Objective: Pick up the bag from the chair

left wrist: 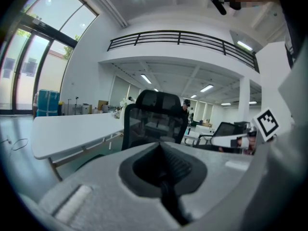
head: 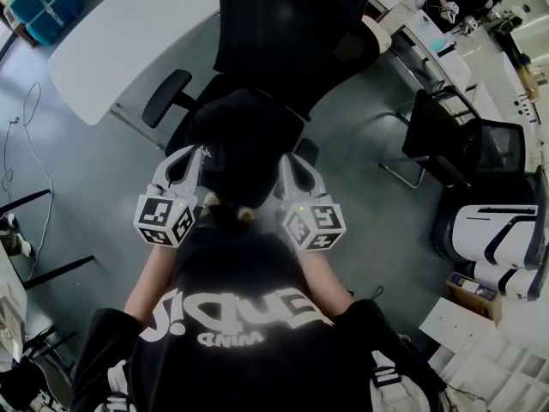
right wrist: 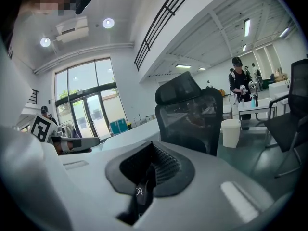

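- You stand in an open office with a grey floor. A white worktop lies to the upper left, and a black mesh chair is straight ahead of you.
- The bag, black and rounded, hangs between your two grippers, in front of the chair's seat. The head view does not show whether its underside has cleared the seat.
- Your left gripper is clenched on a black strap of the bag, and the left gripper view shows the strap running through the closed jaws.
- Your right gripper is clamped the same way on a strap bearing a small white logo.
- The step in hand looks like the lift-off. Raise both sides evenly so the bag does not tip, and draw it towards you, away from the armrest.
- Do not slacken either grip, since each strap is thin and could slide through the pads.
- Both forearms reach forward side by side from your torso, level with each other. The grippers point at the chair and tilt slightly down, with their marker cubes turned up towards your head.
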{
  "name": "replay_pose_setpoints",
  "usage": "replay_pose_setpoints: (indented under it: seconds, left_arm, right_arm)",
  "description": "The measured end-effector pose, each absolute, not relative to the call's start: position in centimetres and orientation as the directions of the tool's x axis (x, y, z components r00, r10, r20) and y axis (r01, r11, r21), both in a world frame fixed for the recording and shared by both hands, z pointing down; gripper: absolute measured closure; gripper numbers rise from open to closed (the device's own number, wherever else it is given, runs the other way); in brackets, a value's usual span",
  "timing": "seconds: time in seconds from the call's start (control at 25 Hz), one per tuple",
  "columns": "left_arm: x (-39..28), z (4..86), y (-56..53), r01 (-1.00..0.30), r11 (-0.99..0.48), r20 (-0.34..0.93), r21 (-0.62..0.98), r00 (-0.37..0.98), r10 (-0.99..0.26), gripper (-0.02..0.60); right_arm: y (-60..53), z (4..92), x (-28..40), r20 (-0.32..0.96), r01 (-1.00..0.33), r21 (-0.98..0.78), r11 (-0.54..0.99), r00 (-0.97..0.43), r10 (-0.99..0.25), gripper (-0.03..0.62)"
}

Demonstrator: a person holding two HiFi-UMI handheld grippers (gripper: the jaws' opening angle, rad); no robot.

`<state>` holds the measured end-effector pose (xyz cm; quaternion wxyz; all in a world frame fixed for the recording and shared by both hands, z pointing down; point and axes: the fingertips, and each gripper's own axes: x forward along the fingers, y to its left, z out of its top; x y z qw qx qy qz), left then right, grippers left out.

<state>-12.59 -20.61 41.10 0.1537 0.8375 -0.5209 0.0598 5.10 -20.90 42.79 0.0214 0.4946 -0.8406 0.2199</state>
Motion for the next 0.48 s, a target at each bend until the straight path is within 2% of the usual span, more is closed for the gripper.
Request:
replay_pose_setpoints:
  seconds: [0.32,0.36,0.48]
  left_arm:
    - [-13.2,41.9,-23.8,-0.850,-0.491,0.265,0.190,0.526,-0.808,0.576]
    - [-13.3,42.2,-24.2,-0.846,-0.497,0.267,0.192,0.532,-0.804,0.538]
    - [-13.3,43.0,-25.4,-0.838,-0.506,0.275,0.207,0.546,-0.792,0.477]
  right_arm:
    - [-23.1,43.3,3.1,0.248,-0.854,-0.357,0.378,-0.477,-0.843,0.588]
    - [-23.4,43.5,2.9,0.249,-0.854,-0.360,0.377,-0.477,-0.843,0.581]
    - [-24.3,44.3,2.8,0.253,-0.852,-0.374,0.366,-0.474,-0.844,0.547]
